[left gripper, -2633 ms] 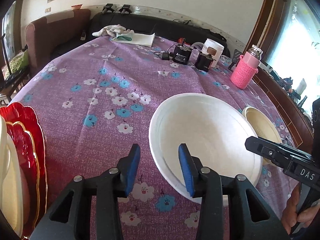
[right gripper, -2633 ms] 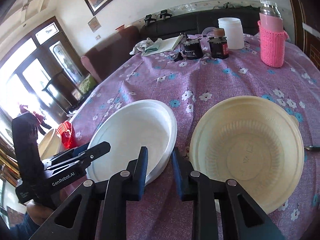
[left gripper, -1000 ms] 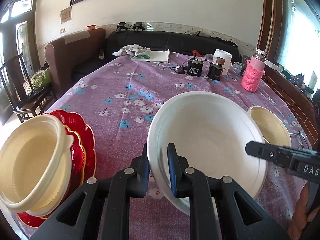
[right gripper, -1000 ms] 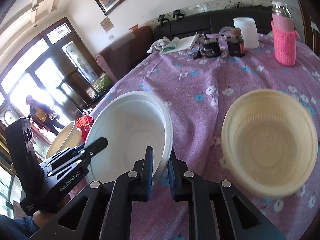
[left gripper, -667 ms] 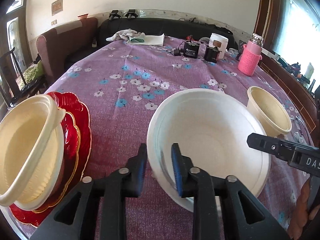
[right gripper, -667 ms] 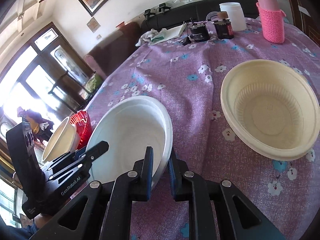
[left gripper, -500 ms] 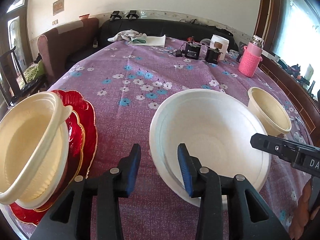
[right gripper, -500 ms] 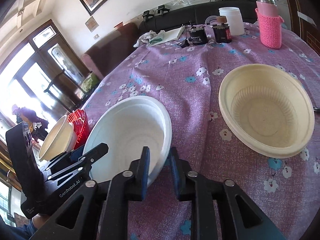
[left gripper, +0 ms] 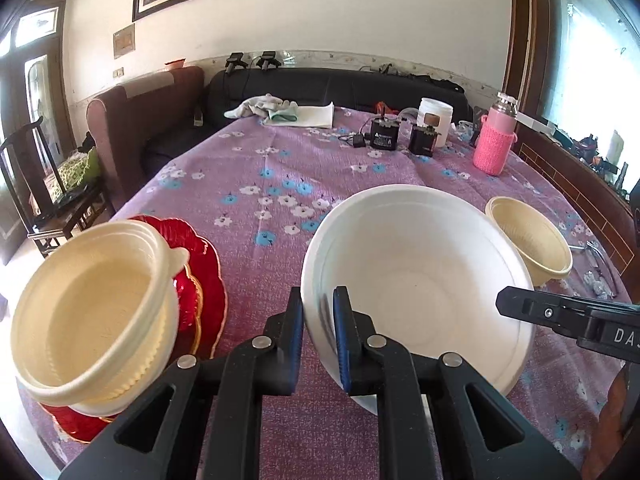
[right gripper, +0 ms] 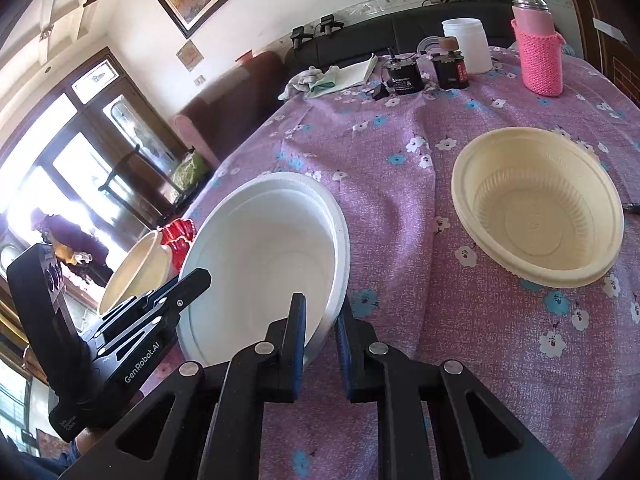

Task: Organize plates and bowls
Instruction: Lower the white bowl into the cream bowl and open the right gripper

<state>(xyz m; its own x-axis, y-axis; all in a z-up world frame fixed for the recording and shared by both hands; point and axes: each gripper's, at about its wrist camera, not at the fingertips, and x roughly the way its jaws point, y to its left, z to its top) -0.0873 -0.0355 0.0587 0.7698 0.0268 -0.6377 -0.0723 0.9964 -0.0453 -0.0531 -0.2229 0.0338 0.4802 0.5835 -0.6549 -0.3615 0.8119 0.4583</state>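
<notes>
Jaws of both grippers just reclosed on white bowl, "GenRobot.AI" lettering

Count from my two cams: white bowl x1; cream bowls x3, two of them nested on the red stack, one loose; red scalloped plates x2 at least, stack partly hidden; pink-sleeved flask x1; white jar x1; small black devices x2; folded cloths, number unclear.

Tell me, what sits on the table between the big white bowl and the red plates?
Nothing: in the left wrist view only bare flowered tablecloth separates the white bowl and the red plates.
</notes>
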